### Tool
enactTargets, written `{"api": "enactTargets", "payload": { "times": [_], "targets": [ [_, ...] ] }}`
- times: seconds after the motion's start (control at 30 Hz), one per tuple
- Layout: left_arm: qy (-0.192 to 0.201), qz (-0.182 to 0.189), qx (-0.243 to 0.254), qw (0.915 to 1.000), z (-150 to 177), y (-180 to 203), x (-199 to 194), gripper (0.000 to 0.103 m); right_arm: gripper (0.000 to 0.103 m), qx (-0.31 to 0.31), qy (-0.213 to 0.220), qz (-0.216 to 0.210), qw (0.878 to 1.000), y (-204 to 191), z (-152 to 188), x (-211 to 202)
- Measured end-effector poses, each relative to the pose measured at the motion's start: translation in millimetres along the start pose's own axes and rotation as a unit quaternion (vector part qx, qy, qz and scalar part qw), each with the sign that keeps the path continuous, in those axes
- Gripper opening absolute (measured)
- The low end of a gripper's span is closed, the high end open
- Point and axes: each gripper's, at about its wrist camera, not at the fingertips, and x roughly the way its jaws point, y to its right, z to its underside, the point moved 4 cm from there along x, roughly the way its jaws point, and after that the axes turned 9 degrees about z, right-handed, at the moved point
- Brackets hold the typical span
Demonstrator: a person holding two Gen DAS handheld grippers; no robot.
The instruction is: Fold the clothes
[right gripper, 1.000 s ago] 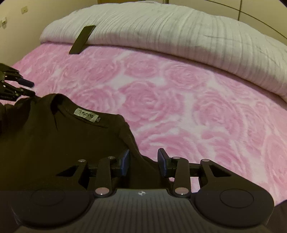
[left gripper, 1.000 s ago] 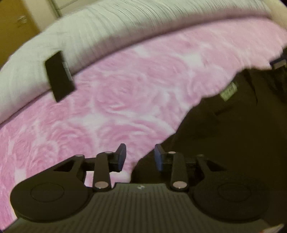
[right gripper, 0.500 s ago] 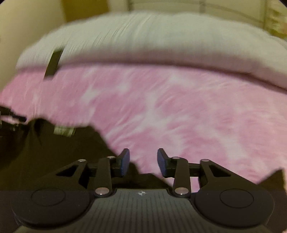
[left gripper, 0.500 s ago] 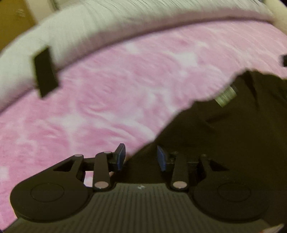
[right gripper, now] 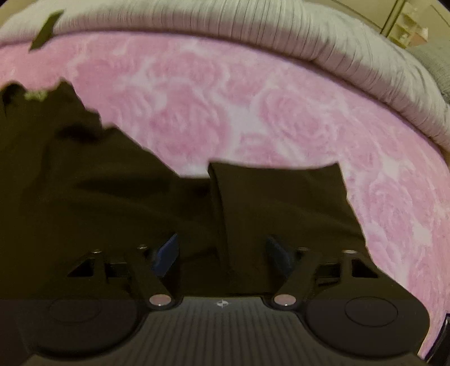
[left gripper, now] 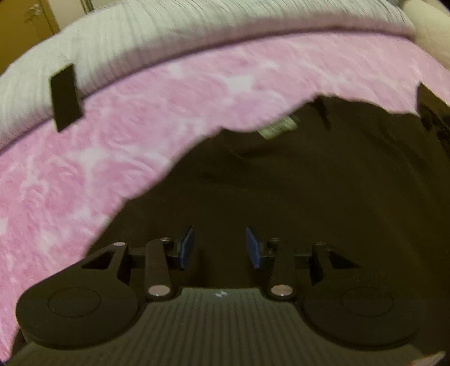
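A black shirt [left gripper: 309,197] lies spread on the bed, its neck label [left gripper: 278,128] at the far edge. My left gripper [left gripper: 219,247] hovers over the shirt's left part, its blue pads [left gripper: 187,247] apart with nothing pinched between them. In the right wrist view the same shirt [right gripper: 98,183] fills the left and centre, with a folded sleeve [right gripper: 275,191] sticking out to the right. My right gripper [right gripper: 222,256] is above that sleeve and its jaws are opening. A ridge of the fabric runs between the pads [right gripper: 166,254], which do not press on it.
A pink rose-patterned blanket [left gripper: 140,126] covers the bed under the shirt. A grey-white ribbed duvet [left gripper: 168,36] is bunched along the far side, with a flat black rectangular object [left gripper: 66,97] leaning on it. A wooden door [left gripper: 25,25] stands at the back left.
Both grippers have moved over the shirt, which now fills much more of each view. The right jaws stand wider apart. The sleeve has come into the right view.
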Motion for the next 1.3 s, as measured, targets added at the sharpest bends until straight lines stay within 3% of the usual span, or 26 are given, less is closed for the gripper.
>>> {"api": "enactTargets", "payload": {
  "times": [0.07,0.1,0.13,0.17,0.23,0.3,0.43,0.53,0.77,0.93,1.07,1.17,1.23,1.3],
  "targets": [
    [-0.008,0.004,0.018,0.9998,2,20,2,0.036,0.040,0.023,0.004,-0.012,1.000,15,6,5],
    [-0.010,0.007,0.024,0.9997,2,28,2,0.036,0.028,0.026,0.011,-0.012,1.000,22,6,1],
    [-0.011,0.009,0.028,0.9995,1,37,2,0.036,0.003,0.029,0.018,-0.011,0.999,29,7,-4],
    [-0.011,0.013,0.030,0.9994,-2,43,2,0.036,0.000,0.043,0.024,0.007,0.999,43,9,-10],
    [-0.010,0.017,0.029,0.9994,-7,56,1,0.036,0.000,0.072,0.036,0.044,0.996,73,15,-24],
    [-0.005,0.023,0.033,0.9992,-15,69,0,0.036,0.000,0.129,0.044,0.103,0.985,117,23,-37],
    [0.002,0.033,0.052,0.9981,-29,93,-1,0.039,0.000,0.252,0.038,0.230,0.939,206,48,-63],
    [0.000,0.041,0.053,0.9977,-36,107,2,0.040,0.000,0.236,0.023,0.270,0.933,227,59,-70],
    [0.000,0.062,0.070,0.9956,-46,139,9,0.041,0.000,0.224,0.046,0.268,0.936,250,45,-95],
    [0.003,0.066,0.079,0.9946,-53,151,11,0.044,0.000,0.192,0.021,0.312,0.930,271,45,-86],
    [-0.001,0.061,0.083,0.9946,-54,151,9,0.046,0.000,0.177,0.007,0.308,0.935,265,59,-71],
    [-0.012,0.055,0.074,0.9957,-49,143,8,0.046,0.021,0.182,0.021,0.276,0.944,245,62,-73],
    [-0.021,0.052,0.064,0.9964,-43,139,7,0.047,0.041,0.194,0.018,0.222,0.955,223,66,-70],
    [-0.029,0.050,0.056,0.9968,-35,137,4,0.048,0.045,0.199,0.010,0.158,0.967,195,70,-65]
  ]
}}
